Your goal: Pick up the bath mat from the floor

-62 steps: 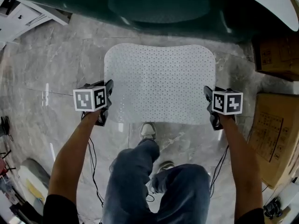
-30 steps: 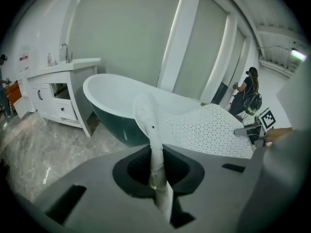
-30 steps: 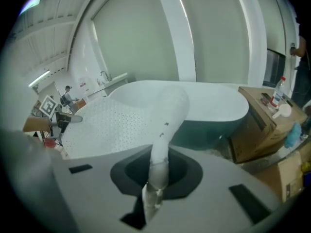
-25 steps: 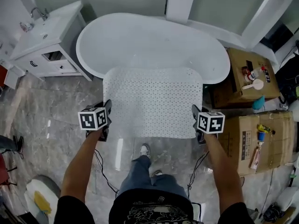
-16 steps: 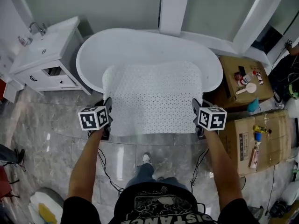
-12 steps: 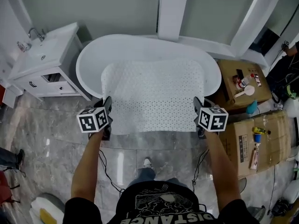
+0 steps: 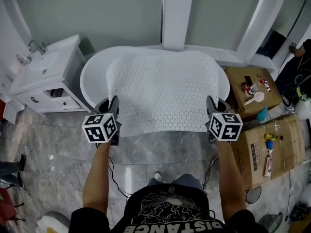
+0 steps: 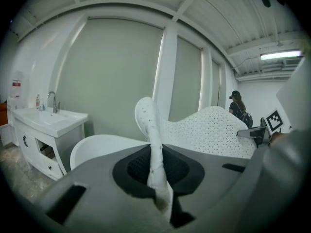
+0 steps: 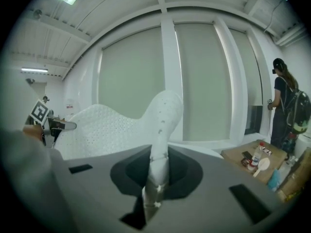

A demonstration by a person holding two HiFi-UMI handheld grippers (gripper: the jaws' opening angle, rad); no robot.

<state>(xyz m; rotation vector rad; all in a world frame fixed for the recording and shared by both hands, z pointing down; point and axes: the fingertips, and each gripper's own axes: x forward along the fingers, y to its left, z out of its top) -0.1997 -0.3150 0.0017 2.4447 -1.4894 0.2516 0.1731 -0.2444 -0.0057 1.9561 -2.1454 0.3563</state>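
White bath mat (image 7: pixel 163 89) held spread, clear of the floor (image 7: pixel 53 144).
Left gripper (image 7: pixel 113 109) and right gripper (image 7: pixel 212 108) each clamp one side edge.

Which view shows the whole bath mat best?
The head view: the bath mat spreads out whole between the left tool and the right tool, each shut on a side edge. The left gripper view shows only the pinched edge rising from its jaws and part of the sheet; the right gripper view shows likewise.
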